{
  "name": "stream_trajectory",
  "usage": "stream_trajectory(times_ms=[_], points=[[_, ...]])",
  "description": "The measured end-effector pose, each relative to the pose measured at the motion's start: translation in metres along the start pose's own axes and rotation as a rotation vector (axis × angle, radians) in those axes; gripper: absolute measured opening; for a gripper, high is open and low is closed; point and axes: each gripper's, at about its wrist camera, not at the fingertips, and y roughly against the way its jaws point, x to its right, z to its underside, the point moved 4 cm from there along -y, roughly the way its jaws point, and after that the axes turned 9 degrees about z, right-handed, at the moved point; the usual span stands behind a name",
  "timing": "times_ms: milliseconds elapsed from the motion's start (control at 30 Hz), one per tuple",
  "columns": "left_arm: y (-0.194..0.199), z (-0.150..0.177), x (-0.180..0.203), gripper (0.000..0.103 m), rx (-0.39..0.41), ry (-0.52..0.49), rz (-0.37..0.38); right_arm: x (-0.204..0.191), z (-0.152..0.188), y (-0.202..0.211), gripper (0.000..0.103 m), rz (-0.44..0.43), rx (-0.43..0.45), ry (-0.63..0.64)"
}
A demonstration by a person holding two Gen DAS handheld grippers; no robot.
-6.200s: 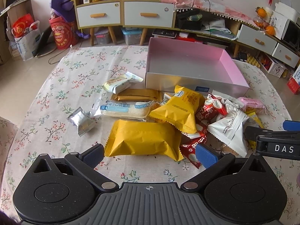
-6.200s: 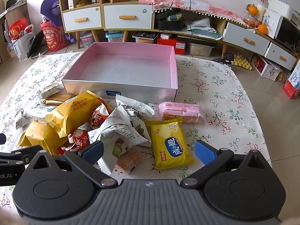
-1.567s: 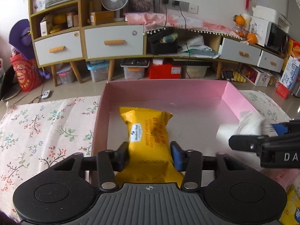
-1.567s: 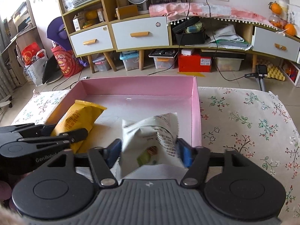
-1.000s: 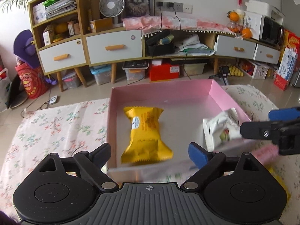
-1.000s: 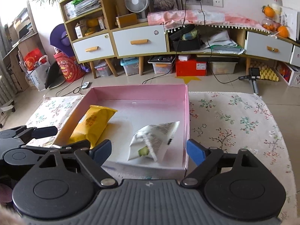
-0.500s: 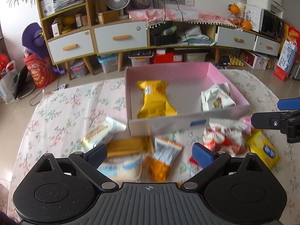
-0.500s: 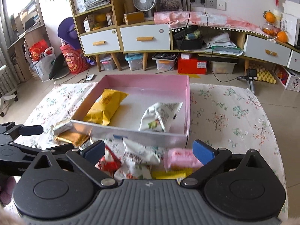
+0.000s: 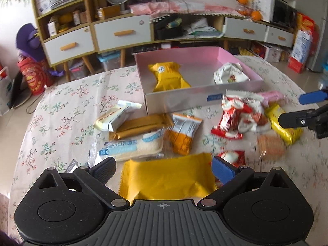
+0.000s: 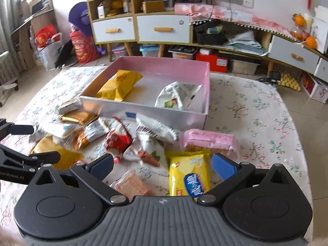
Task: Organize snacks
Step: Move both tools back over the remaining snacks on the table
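Two snacks now lie inside the box [image 9: 205,97], released.

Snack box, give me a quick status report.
Both grippers, left and right, open, empty. Box holds two packs. Rest on table, nothing blocking.

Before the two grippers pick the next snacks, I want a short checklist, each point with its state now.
1. Left gripper open and empty: ok.
2. Right gripper open and empty: ok.
3. Pink box has free room beside the yellow pack and white pack: ok.
4. Large yellow packet lies between the left jaws, untouched: ok.
5. Yellow biscuit bag lies between the right jaws: ok.
6. Neighbouring snacks clear of those targets: cannot tell, the pile is blurred.
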Motion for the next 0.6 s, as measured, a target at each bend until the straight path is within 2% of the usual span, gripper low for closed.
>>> stream_trajectory(times_ms=[433,600], points=[[0.000,0.017,-0.017,0.100,0.041,-0.119,0.194,-0.011,0.016,-0.001,0.101,-0.163,0.005,0.088],[-0.008,0.016,-0.017,0.100,0.031,-0.152,0.257,-0.016,0.022,-0.007,0.091,-0.191,-0.006,0.123]])
